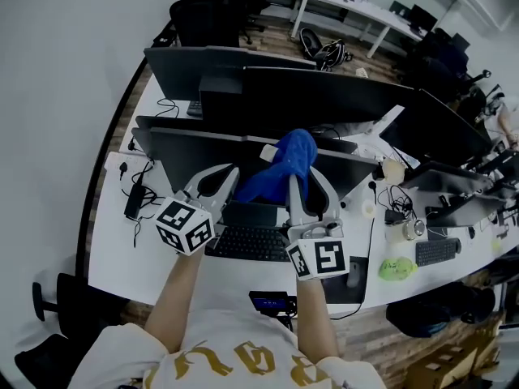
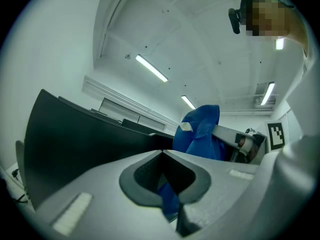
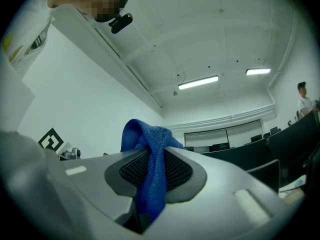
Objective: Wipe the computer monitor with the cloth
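Note:
A blue cloth hangs bunched over the top edge of the dark monitor in front of me. Both grippers point up at it. My right gripper is shut on the cloth, whose fold stands up between its pads. My left gripper is shut on a lower corner of the cloth. From the left gripper view the monitor slants away at the left, and the rest of the cloth rises beyond the jaws. In that view the screen face is dark.
A black keyboard lies below the monitor on the white desk. More monitors stand behind and to the right. Cables and a power strip lie at the left, a green object and a second keyboard at the right.

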`<action>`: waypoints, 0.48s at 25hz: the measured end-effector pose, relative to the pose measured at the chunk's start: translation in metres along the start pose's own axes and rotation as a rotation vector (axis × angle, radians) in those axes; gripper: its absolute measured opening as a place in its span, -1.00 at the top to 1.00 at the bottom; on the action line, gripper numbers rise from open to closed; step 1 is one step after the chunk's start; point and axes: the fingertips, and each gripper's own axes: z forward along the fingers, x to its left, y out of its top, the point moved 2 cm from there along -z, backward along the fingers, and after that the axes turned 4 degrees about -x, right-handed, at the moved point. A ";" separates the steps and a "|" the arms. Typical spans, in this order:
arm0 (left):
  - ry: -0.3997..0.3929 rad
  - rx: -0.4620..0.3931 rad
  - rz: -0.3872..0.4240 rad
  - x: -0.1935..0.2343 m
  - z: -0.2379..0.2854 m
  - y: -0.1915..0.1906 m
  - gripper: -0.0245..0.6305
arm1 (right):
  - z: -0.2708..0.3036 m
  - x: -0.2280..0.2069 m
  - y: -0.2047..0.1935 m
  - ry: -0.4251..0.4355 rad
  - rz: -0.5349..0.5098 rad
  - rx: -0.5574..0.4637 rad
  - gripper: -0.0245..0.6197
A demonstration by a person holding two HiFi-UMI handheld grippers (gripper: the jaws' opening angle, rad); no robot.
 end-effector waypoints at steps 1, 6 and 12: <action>-0.005 -0.001 0.000 0.001 0.001 0.001 0.58 | 0.005 0.001 0.001 0.005 -0.006 -0.003 0.61; -0.025 -0.006 0.002 0.008 0.005 0.006 0.58 | 0.027 0.003 -0.003 0.016 -0.020 -0.001 0.61; -0.040 -0.010 0.000 0.017 0.016 0.006 0.58 | 0.046 0.002 -0.006 0.019 -0.040 -0.002 0.60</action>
